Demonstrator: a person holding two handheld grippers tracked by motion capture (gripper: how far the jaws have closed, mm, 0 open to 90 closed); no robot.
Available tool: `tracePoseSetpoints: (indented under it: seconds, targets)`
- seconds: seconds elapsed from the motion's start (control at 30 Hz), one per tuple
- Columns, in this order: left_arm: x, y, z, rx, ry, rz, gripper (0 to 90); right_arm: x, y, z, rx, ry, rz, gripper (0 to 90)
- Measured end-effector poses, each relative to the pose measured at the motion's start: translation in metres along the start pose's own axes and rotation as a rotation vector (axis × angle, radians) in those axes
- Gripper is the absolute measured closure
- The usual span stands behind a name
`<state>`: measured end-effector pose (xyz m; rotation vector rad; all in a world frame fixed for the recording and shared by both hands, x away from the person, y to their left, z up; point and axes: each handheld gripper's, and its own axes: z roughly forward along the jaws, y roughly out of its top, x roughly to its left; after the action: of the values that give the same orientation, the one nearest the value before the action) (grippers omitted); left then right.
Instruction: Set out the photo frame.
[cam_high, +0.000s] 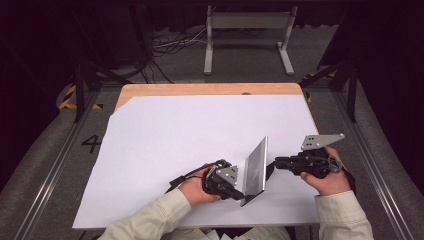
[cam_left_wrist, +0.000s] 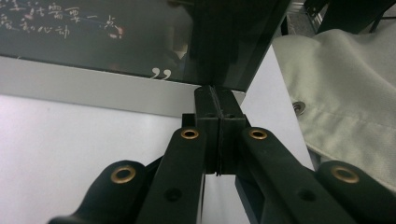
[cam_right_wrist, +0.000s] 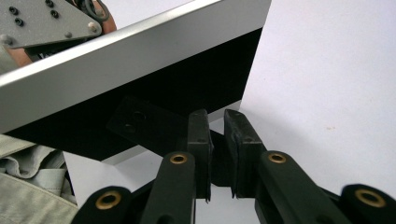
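So the thing in play was a picture frame (cam_high: 256, 167), standing tilted up on edge at the near middle of the desk (cam_high: 165, 145), which was covered by a big white sheet with a strip of wood showing along the far edge. From the high view the frame had a silver border and a dark back, with a black stand leg (cam_high: 270, 170) sticking out toward the right side.

The left gripper (cam_high: 235, 194) sat just left of the frame's near bottom corner, with the person's left hand (cam_high: 196, 189) wrapped around it. In the left gripper view its jaws were pressed flat together with basically no gap, right up against the frame's lower edge (cam_left_wrist: 140, 98). Couldn't tell whether they actually pinched a bit of the frame or just touched it. The glass front (cam_left_wrist: 93, 42) was dark and glossy, with some faint pale writing and a quote mark on it.

The right gripper (cam_high: 275, 163) came in from the right, held in the right hand (cam_high: 327, 180), with its tip at the back of the frame. In the right gripper view the jaws were narrowed down around the black stand leg (cam_right_wrist: 140, 122), which ran between them, so it looked clamped on that. The silver frame edge (cam_right_wrist: 135, 60) ran diagonally above, and a pale sleeve (cam_right_wrist: 28, 186) showed at lower left.
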<state>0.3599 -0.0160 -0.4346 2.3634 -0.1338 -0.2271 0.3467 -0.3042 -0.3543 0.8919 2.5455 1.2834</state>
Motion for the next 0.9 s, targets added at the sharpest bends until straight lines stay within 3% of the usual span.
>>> tracePoseSetpoints:
  seconds: [0.9]
  targets:
    - [-0.001,0.020,0.025,-0.032,-0.017,0.022,90.0,0.000,0.001,-0.002,-0.005,-0.015,0.009,79.9]
